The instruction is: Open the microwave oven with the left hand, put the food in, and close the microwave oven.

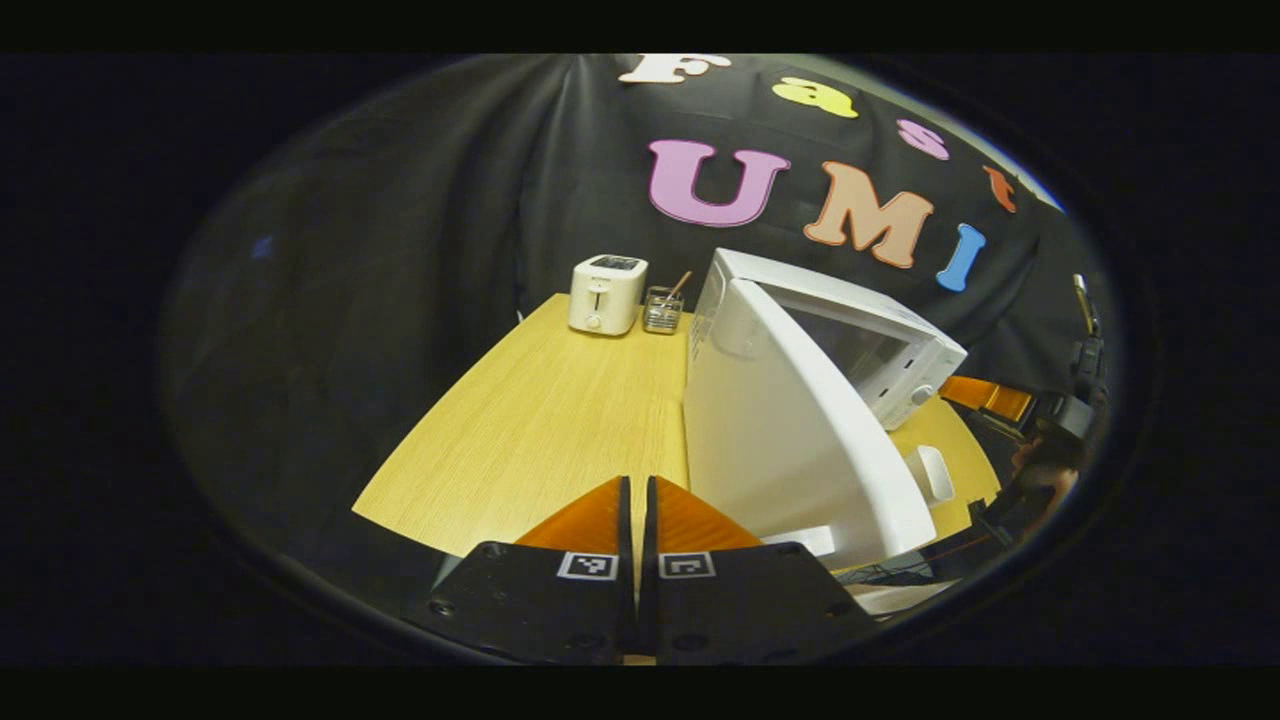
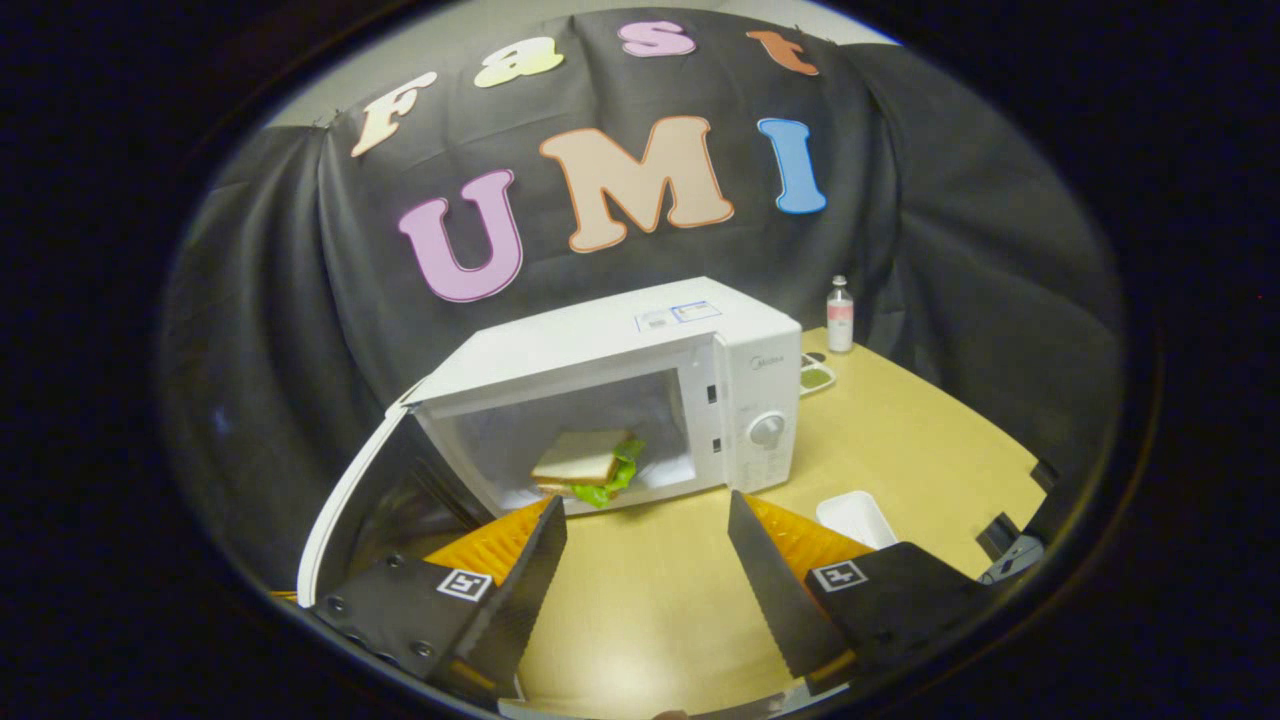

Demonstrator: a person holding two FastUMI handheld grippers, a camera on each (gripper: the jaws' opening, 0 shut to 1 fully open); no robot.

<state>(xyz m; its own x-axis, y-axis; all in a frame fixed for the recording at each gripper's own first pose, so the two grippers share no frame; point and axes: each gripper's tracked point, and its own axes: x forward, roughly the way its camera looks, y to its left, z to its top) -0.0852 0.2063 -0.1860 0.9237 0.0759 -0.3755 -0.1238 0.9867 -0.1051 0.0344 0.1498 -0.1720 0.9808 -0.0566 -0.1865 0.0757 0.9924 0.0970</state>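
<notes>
STEP: food loaded, closing pending | sandwich (image 2: 585, 462) inside microwave (image 2: 700, 345) | door (image 1: 800, 440) open | right tongs (image 2: 645, 560) released, empty | left tongs (image 1: 636, 525) clenched, empty | NEXT: left pushes door shut

The microwave oven (image 2: 640, 350) is seen in white, as is its open door (image 1: 790, 440), with a pale grey dial. The sandwich (image 2: 585, 462) inside is made of tan bread with bright green lettuce. The surface (image 2: 900, 440) is finished in light yellow wood grain. A cream-white toaster (image 1: 606, 293) is seen on it, with a small white tray (image 2: 856, 517) and a clear bottle (image 2: 840, 314) banded in pink.
</notes>
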